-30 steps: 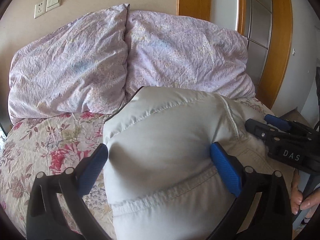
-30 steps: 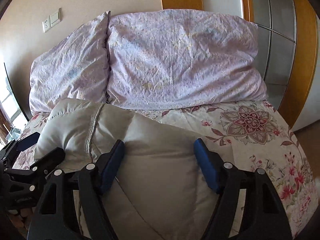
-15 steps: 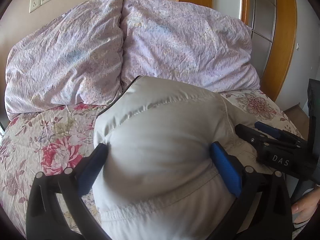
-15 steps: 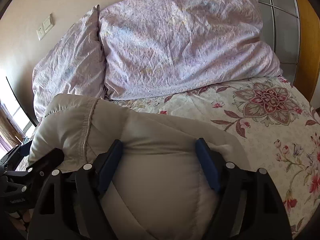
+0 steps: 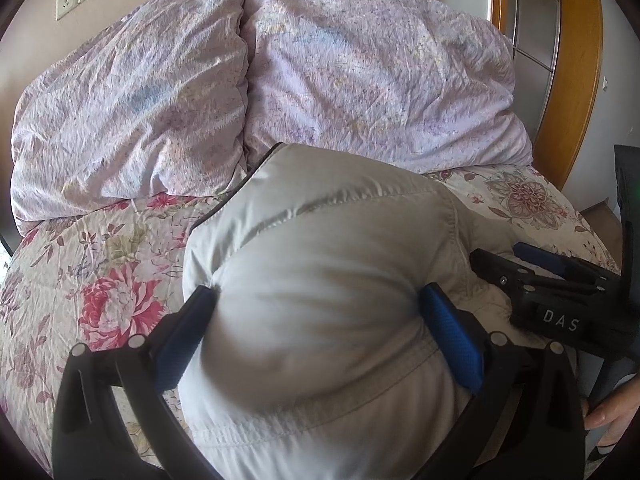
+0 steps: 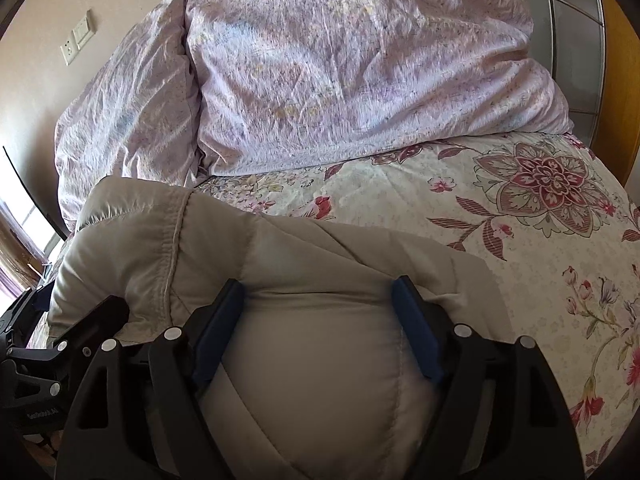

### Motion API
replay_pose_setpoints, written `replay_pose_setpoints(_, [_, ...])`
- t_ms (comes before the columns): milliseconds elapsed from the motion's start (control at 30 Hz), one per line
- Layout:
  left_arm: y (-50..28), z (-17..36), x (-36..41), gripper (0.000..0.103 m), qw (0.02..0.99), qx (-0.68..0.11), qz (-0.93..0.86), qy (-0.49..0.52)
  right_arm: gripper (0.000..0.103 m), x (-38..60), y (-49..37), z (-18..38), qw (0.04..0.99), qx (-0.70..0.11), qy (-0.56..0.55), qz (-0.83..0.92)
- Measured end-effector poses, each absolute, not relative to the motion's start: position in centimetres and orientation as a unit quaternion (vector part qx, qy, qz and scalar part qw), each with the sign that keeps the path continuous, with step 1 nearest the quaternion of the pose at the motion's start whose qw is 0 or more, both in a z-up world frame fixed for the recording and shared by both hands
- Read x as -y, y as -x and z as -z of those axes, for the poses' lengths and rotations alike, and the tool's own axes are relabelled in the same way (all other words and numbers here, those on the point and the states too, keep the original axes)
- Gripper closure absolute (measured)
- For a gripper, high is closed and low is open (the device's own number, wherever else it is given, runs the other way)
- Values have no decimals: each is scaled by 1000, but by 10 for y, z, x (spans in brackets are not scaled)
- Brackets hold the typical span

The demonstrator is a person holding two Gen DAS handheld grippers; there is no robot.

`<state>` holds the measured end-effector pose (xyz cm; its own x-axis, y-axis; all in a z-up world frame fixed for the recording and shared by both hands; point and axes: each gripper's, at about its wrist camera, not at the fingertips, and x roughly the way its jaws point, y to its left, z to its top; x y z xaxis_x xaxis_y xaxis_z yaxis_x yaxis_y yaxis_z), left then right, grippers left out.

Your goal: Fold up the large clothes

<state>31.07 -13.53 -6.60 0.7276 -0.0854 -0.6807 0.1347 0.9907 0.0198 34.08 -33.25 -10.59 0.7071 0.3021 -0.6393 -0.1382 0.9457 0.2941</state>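
A puffy light-grey padded jacket (image 5: pixel 320 256) lies bunched on the floral bedspread (image 5: pixel 80 264). My left gripper (image 5: pixel 316 308) has its blue pads pressed into a thick fold of the jacket on both sides. My right gripper (image 6: pixel 320 304) is closed the same way on another thick fold of the jacket (image 6: pixel 312 360). The right gripper (image 5: pixel 560 288) also shows at the right of the left wrist view, beside the jacket. The left gripper (image 6: pixel 48 344) shows at the lower left of the right wrist view.
Two lilac pillows (image 5: pixel 132 96) (image 5: pixel 372 76) lean against the wall at the head of the bed. A wooden frame and wardrobe (image 5: pixel 576 60) stand at the right. The bedspread (image 6: pixel 520 208) stretches to the right of the jacket. A hand (image 5: pixel 612 412) shows at lower right.
Both grippers have pushed forward and up the bed with the jacket bunched between the fingers; the pillows look nearer. Both jaws have narrowed a little on the folds.
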Motion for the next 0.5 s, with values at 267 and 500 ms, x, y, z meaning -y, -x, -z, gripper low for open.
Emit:
replay_pose_setpoints(267, [-316,73,135,2,927,-369,51,-35,24,328,-348,109,914,-377,-100,-113])
replay_pose_setpoints(500, [-316,76,136,2,930,-364,48,-33,24,330,-350,110,913,-375,-110,-118])
